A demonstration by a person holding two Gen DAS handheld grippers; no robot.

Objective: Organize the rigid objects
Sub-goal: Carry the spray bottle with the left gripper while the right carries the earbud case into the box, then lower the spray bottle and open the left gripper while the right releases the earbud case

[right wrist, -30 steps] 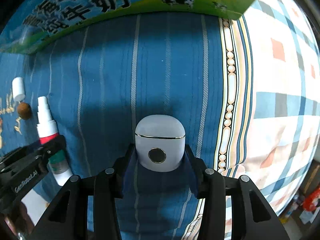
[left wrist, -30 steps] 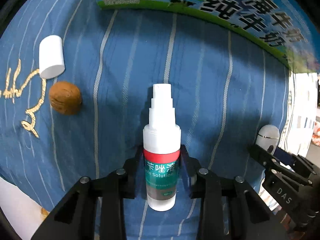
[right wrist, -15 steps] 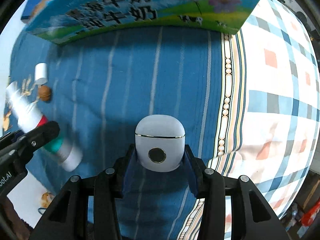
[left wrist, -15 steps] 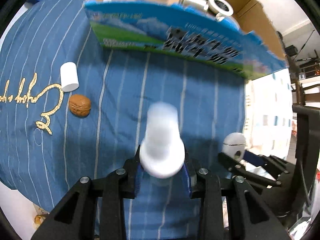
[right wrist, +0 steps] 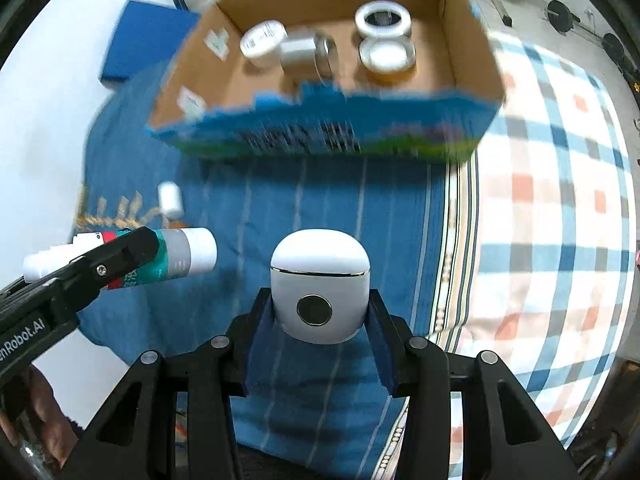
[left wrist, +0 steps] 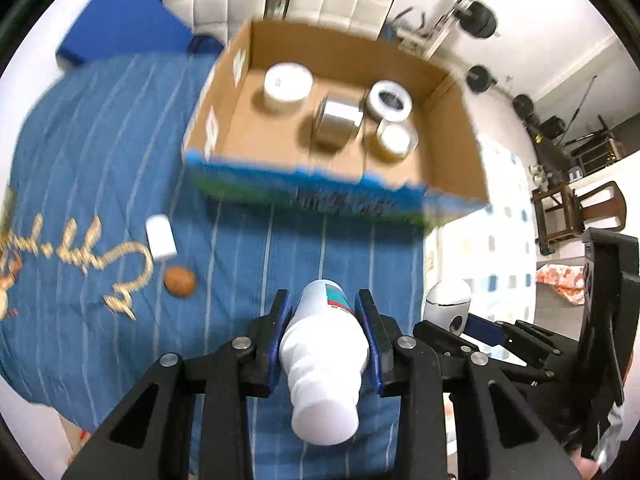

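Observation:
My left gripper [left wrist: 323,312] is shut on a white spray bottle [left wrist: 326,360] with a red and teal label, held in the air with its nozzle end toward the camera; it also shows in the right wrist view [right wrist: 176,256]. My right gripper [right wrist: 319,312] is shut on a white rounded case [right wrist: 319,280] with a dark round button, also raised, seen in the left wrist view [left wrist: 448,306]. An open cardboard box [left wrist: 452,168] lies ahead on the blue striped cloth, holding tape rolls [left wrist: 390,100], a white jar [left wrist: 288,84] and a metal tin [left wrist: 336,124].
A white cap [left wrist: 160,238] and a walnut [left wrist: 180,280] lie on the blue cloth [left wrist: 100,140] at the left. A checked sheet [right wrist: 560,200] covers the bed at the right. A blue flat object [left wrist: 116,28] lies beyond the cloth's far left corner.
Both grippers have lifted their objects off the cloth and risen high, so the box's inside now shows. The spray bottle has tipped over, nozzle now toward the camera.

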